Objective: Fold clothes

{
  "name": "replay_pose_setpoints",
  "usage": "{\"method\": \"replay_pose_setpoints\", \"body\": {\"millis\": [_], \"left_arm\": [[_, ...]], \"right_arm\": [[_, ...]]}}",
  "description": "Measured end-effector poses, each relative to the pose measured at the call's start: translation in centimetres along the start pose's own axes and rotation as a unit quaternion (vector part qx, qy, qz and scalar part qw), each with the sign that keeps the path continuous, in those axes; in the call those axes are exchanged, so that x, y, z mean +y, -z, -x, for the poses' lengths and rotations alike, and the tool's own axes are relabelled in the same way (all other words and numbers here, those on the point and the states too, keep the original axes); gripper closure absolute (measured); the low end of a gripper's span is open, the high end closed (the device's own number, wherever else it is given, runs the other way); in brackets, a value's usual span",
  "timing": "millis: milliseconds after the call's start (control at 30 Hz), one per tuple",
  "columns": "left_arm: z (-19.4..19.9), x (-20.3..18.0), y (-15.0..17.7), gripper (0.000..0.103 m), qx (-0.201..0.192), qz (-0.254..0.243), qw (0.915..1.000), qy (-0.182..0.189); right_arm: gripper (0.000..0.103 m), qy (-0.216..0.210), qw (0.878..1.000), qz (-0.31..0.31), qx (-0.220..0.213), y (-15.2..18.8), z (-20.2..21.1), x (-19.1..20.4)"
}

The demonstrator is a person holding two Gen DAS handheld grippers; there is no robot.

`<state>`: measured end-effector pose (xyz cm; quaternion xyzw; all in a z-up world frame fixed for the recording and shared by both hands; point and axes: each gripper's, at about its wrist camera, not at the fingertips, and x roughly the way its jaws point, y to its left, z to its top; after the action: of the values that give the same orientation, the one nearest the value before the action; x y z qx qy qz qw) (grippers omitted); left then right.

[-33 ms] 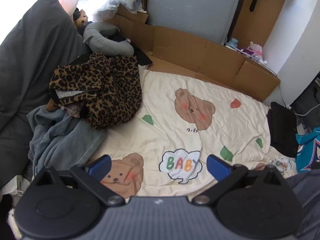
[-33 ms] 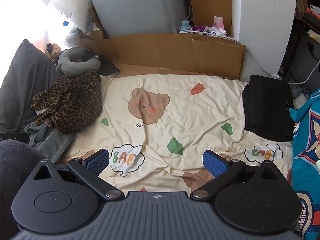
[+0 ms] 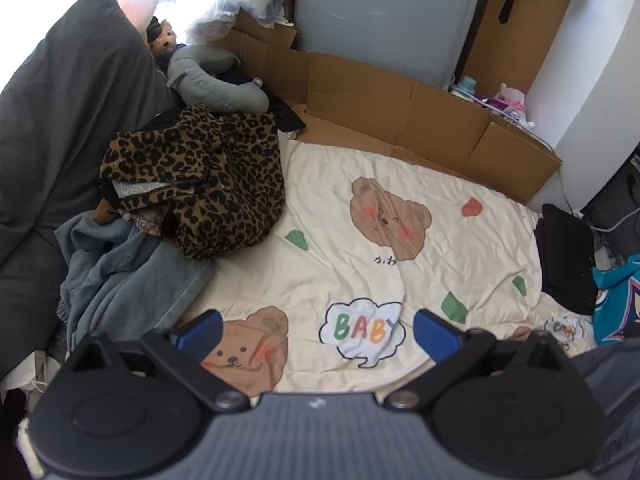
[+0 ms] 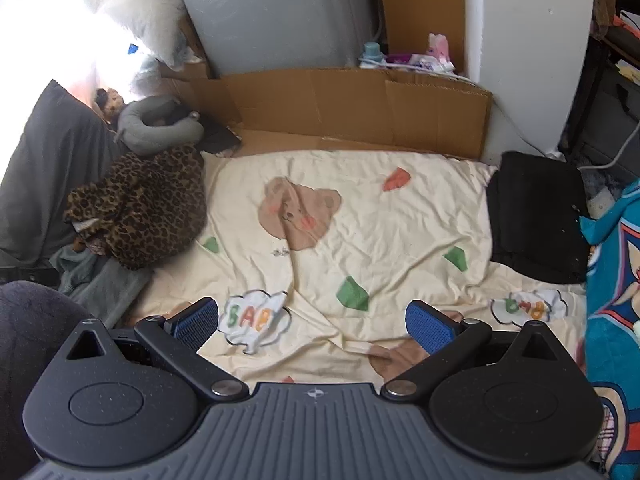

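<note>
Both grippers hover above the bed, nothing in either. The left hand-held gripper (image 3: 316, 330) has its blue fingers spread wide over the cream sheet (image 3: 400, 280) with its bear prints. The right hand-held gripper (image 4: 312, 320) is just as wide apart and empty. The clothes wait on the left side of the bed: a leopard garment (image 3: 208, 184) heaped on top, a blue-grey garment (image 3: 132, 280) crumpled below it, nearer the left gripper. Over on the right edge lies a folded black garment (image 4: 536, 216), flat beside a teal blanket (image 4: 616, 300). Cardboard (image 4: 340, 108) lines the far side.
</note>
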<state>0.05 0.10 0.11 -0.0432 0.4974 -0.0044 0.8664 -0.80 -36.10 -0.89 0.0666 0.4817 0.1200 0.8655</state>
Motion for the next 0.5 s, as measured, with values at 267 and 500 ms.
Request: {"method": "replay_pose_setpoints", "body": {"millis": [267, 500], "left_arm": [[0.5, 0.5, -0.6, 0.000, 0.015, 0.007, 0.9999, 0.004], [0.8, -0.2, 0.6, 0.000, -0.002, 0.004, 1.0000, -0.003]], "right_arm": [[0.000, 0.014, 1.000, 0.018, -0.019, 0.1, 0.1, 0.7], [0.000, 0.031, 0.999, 0.022, -0.032, 0.1, 0.2, 1.0]]}}
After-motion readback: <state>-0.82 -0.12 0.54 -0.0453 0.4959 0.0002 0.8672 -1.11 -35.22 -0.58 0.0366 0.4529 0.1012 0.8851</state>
